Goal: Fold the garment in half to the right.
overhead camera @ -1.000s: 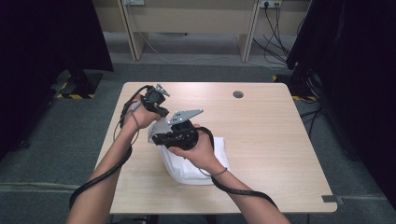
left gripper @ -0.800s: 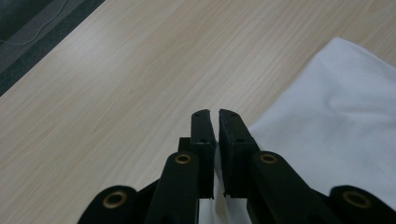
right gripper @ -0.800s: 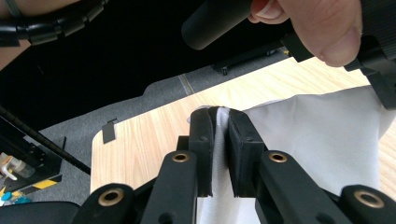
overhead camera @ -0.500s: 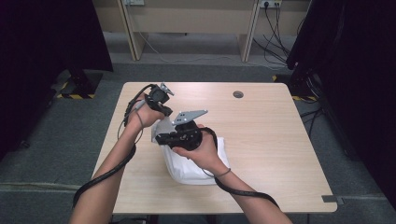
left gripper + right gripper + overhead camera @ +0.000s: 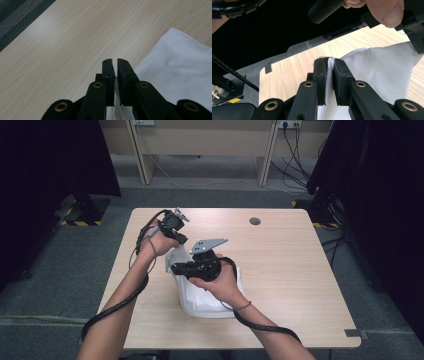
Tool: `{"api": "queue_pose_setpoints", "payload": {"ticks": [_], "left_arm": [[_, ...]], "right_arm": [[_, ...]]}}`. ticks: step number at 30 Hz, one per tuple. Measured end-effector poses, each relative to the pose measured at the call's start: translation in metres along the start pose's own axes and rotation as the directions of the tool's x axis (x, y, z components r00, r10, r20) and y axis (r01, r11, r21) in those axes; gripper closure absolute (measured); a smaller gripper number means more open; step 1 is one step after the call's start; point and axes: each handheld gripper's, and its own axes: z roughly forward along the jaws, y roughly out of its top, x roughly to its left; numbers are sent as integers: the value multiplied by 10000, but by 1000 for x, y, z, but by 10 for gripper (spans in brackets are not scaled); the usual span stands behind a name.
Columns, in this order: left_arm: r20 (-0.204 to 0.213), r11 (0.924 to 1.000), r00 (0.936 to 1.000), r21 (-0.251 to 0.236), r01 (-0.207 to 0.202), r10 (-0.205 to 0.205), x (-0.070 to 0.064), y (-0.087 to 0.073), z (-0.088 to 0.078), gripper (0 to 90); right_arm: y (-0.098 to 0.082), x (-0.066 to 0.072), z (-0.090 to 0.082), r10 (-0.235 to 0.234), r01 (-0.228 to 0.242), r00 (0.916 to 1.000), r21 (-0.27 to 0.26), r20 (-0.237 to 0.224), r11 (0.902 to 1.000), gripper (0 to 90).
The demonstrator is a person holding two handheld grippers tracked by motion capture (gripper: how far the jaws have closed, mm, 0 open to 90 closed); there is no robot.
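White cloth (image 5: 210, 295), kinda bunched up on the table's near-middle, one edge lifted off the wood and pulled taut, rest crumpled flat.

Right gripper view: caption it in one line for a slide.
Right gripper clamps a fold of white cloth above the wooden table.

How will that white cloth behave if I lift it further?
Probably floppy: the white cloth sags in soft folds between the left tongs and right tongs. Likely light, since thin pinches hold it. It seems unlikely to slip, both pairs shut on fabric.
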Motion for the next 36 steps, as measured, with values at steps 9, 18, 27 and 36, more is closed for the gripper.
{"api": "queue_pose_setpoints", "payload": {"ticks": [9, 18, 27, 36], "left_arm": [[14, 10000, 10000, -32, -30, 30, -2, 3, 1, 838], [61, 9999, 9999, -53, -96, 96, -5, 7, 2, 837], [108, 9999, 9999, -54, -103, 103, -8, 9, 4, 837], [188, 9999, 9998, -78, -95, 96, -11, 12, 8, 835]], "right_arm": [[-1, -1, -2, 24, -23, 10000, -26, 55, 10000, 819], [-3, -2, -6, 60, -60, 9999, -42, 100, 10000, 818], [-7, -5, -12, 92, -91, 9998, -78, 192, 9999, 818], [-10, -8, -17, 136, -134, 9995, -58, 287, 9999, 817]]}}
